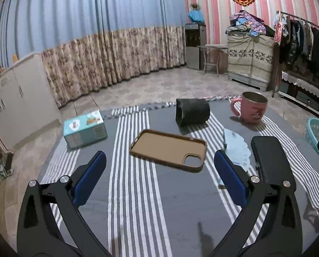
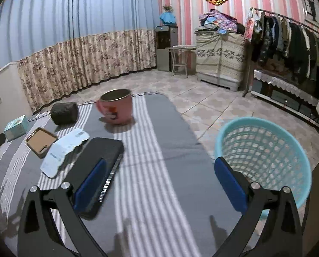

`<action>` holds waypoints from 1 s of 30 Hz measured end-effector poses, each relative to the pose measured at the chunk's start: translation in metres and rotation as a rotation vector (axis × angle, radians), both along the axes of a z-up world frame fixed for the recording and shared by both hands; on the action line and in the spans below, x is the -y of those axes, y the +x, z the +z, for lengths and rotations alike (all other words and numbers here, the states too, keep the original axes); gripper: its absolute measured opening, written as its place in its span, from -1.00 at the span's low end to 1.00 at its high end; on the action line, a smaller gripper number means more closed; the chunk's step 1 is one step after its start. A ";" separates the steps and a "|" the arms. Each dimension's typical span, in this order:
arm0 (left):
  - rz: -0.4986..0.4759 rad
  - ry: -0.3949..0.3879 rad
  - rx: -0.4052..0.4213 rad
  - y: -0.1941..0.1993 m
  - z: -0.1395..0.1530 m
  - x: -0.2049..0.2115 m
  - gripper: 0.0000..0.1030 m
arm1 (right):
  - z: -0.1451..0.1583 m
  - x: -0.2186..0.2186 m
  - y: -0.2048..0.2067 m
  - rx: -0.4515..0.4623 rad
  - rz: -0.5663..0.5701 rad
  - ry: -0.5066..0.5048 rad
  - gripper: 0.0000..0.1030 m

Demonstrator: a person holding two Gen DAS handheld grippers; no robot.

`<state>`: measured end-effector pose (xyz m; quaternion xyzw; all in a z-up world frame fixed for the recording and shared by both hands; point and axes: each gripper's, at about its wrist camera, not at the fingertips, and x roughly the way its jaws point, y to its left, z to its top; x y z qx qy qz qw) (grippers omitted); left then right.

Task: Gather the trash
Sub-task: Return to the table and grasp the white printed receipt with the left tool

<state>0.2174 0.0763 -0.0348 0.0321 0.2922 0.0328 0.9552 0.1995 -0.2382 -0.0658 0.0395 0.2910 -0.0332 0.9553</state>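
Left gripper [image 1: 159, 171]: your fingers stand wide and hold nothing, aimed over the brown phone case [image 1: 169, 150], so either side stays reachable.
Right gripper [image 2: 159, 175]: spread wide too, empty, between the black box [image 2: 97, 171] and the teal basket [image 2: 264, 156], likely ready to ferry scraps.
Trash: the white paper wrapper [image 2: 63, 152] lies flat on the striped cloth [image 2: 155, 167], beside the case and touching the box.
Basket: it stands off the table's right edge, presumably the bin.
Hidden: its base is cut off, and the wrapper's print is too blurred to read.
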 end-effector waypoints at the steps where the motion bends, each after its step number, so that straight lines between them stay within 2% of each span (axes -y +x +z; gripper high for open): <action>1: -0.007 -0.016 -0.009 0.004 -0.001 -0.002 0.89 | -0.002 -0.004 0.002 -0.006 0.001 0.001 0.91; 4: -0.023 -0.033 -0.017 0.014 -0.004 0.005 0.89 | -0.006 -0.014 0.008 -0.028 0.007 -0.006 0.91; 10: -0.128 -0.038 -0.052 0.034 -0.013 0.050 0.89 | -0.005 -0.014 0.010 -0.038 -0.003 -0.049 0.91; 16: -0.200 -0.021 -0.126 0.052 -0.036 0.087 0.89 | -0.002 -0.003 0.013 -0.043 0.002 -0.017 0.91; 21: -0.228 -0.022 -0.199 0.067 -0.059 0.100 0.89 | -0.007 0.002 0.016 -0.052 0.012 0.010 0.91; 25: -0.241 0.016 -0.247 0.077 -0.071 0.110 0.88 | -0.014 0.006 0.021 -0.069 0.008 0.029 0.91; 28: -0.277 0.001 -0.296 0.083 -0.077 0.114 0.67 | -0.018 0.008 0.023 -0.077 0.003 0.040 0.91; 30: -0.292 -0.007 -0.314 0.085 -0.079 0.116 0.33 | -0.020 0.008 0.024 -0.082 0.001 0.042 0.91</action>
